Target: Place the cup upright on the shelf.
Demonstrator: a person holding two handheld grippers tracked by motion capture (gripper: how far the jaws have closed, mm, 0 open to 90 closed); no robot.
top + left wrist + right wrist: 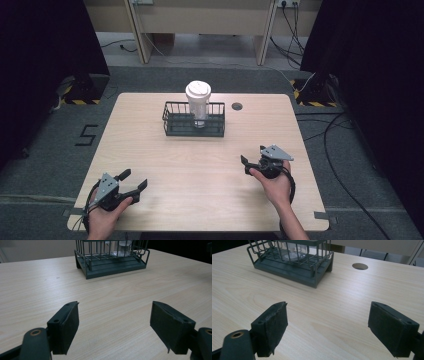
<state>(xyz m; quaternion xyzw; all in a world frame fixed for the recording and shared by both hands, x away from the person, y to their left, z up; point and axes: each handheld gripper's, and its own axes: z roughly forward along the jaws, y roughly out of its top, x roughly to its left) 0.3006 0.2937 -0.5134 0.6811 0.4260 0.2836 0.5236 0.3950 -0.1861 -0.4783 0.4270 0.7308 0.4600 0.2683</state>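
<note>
Grey carpet surrounds a pale wooden table (200, 165), with dark curtains at both sides and cables trailing across the floor to the right. A number 5 (86, 135) is marked on the carpet beside the table's left edge.

Near the middle of the table's far edge, a dark wire basket (194, 120) is seen from the high view. A white cup (198, 102) with a lid stands upright inside it, towards the basket's right half, and rises well above the rim. Just beside the basket, towards the far right corner, a round cable hole (237, 106) is cut into the tabletop.

The left gripper (131, 182) is held in a hand (102, 220) at the near left corner, pointed towards the table's middle. Its jaws are spread wide apart with nothing between them. In the left gripper view, the two black pads (71, 322) frame bare wood, with the basket (112, 263) well ahead.

The right gripper (252, 160) is held in the other hand (275, 185) near the right edge, closer to the near side than the far. Its jaws are likewise spread wide with nothing gripped, as the right gripper view shows. In that view the basket (294, 270) lies ahead to the left, the cup's base (293, 251) is visible through the wires, and the hole (360, 266) lies ahead to the right.

Both grippers are well apart from the basket and from each other.
</note>
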